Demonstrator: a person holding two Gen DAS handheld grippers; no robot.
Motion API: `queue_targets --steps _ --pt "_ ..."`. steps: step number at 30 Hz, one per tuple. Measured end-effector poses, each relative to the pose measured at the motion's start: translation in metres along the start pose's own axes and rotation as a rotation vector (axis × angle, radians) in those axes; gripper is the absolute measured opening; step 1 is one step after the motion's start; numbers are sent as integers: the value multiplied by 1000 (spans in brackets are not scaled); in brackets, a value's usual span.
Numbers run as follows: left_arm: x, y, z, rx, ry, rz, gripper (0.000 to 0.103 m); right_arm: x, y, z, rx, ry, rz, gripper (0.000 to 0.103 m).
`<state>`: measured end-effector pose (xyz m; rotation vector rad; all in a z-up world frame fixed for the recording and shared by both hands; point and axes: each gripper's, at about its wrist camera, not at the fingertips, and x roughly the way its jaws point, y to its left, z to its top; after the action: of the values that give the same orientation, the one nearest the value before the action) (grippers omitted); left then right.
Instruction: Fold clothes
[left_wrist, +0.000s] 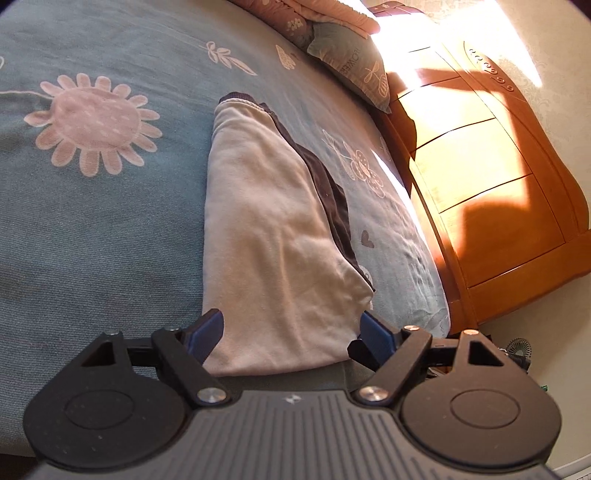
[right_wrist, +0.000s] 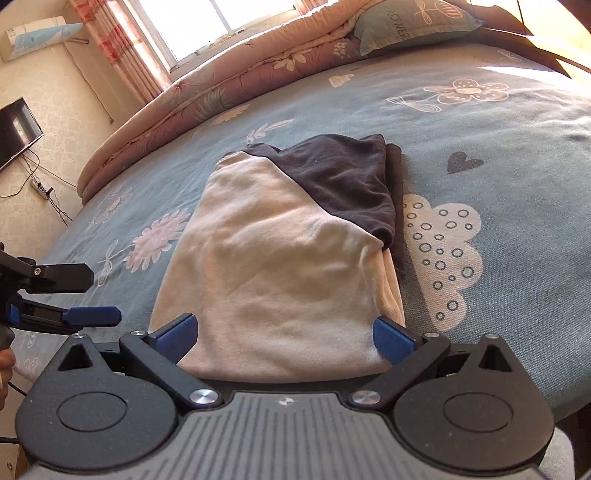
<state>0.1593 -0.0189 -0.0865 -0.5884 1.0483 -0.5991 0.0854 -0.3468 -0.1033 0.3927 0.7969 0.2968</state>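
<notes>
You held both claws spread and empty: the left gripper (left_wrist: 291, 328) and the right gripper (right_wrist: 286, 332) each framed the near hem of the folded garment (right_wrist: 280, 258), which lay flat on the bedsheet (right_wrist: 498, 155) just ahead. Judged a mid-fold pause; the next fold calls for pinching that hem.

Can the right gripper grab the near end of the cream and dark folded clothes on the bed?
Probably yes. The right gripper is open, its fingers either side of the folded clothes' near edge. Nothing lies between, and the left gripper is off to the side.
</notes>
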Motion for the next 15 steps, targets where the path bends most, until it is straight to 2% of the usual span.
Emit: queue_targets --steps 5,9,15 --pt "8 7 20 2 -32 4 81 -23 -14 19 85 -79 103 103" --pt "21 14 36 -7 -35 -2 81 -20 -40 47 192 -119 164 103" --pt "48 30 52 -42 -4 -21 81 24 -93 71 365 -63 196 103"
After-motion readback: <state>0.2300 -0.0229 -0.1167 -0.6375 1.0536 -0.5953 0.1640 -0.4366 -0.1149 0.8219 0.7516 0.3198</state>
